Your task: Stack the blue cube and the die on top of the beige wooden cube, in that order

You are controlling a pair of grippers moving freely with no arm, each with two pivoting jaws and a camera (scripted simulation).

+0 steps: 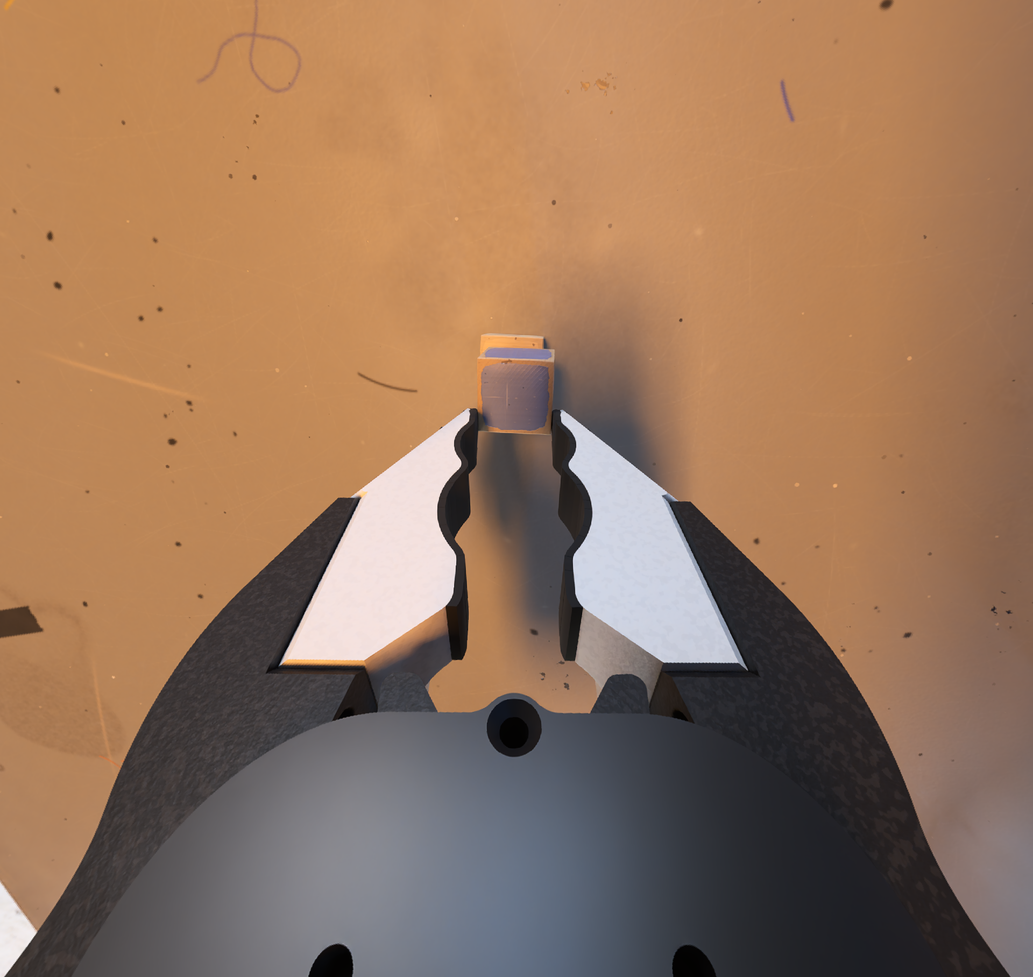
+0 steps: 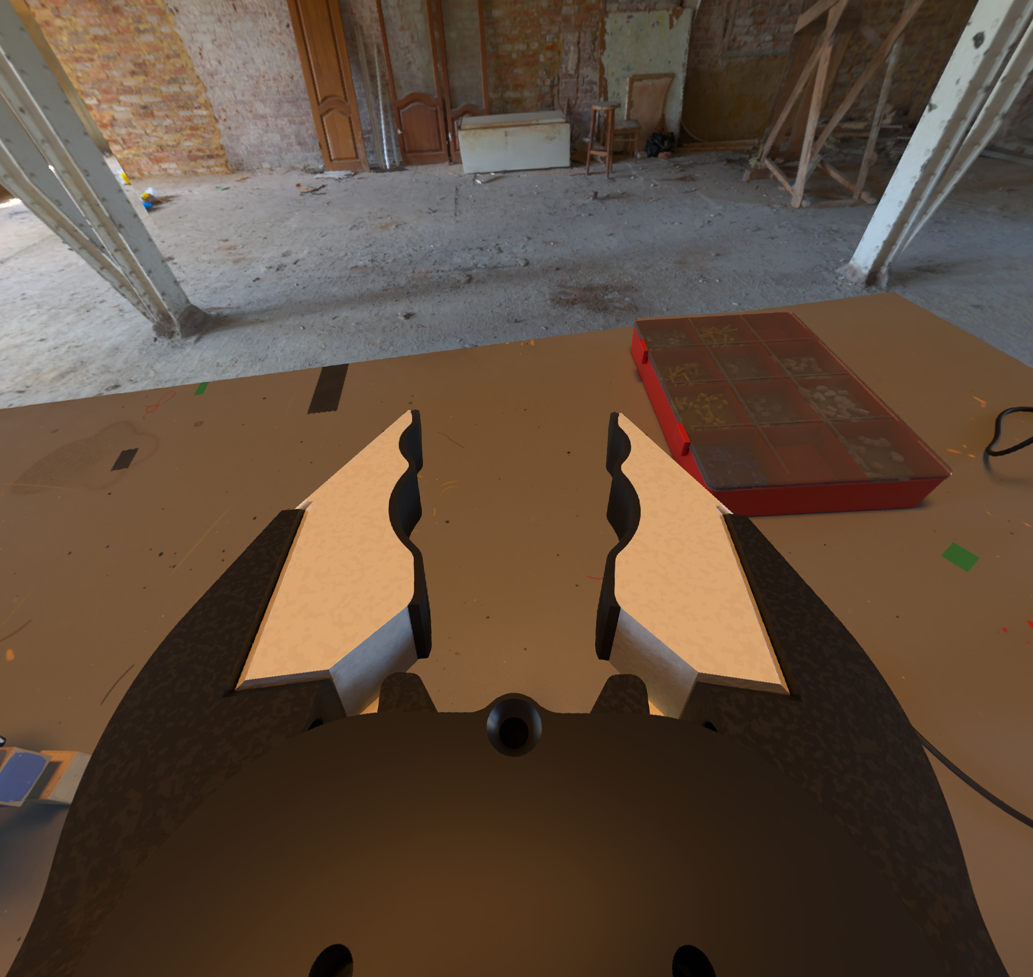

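In the left wrist view, the blue cube (image 1: 514, 397), blue faces with pale wooden edges, sits between my left gripper's (image 1: 515, 420) fingertips, which touch its two sides. Just beyond and under it a strip of the beige wooden cube (image 1: 511, 341) shows; the blue cube looks to be over it, contact hidden. In the right wrist view, my right gripper (image 2: 514, 419) is open and empty above the brown table. A blue-faced cube (image 2: 22, 777) shows at the lower left edge, partly hidden by the gripper body. The die is not in view.
A red compartment box (image 2: 782, 413) with a clear lid lies on the table (image 2: 503, 503) right of my right gripper. A black cable (image 2: 1006, 436) lies at the far right. The table's far edge runs just beyond the right fingertips.
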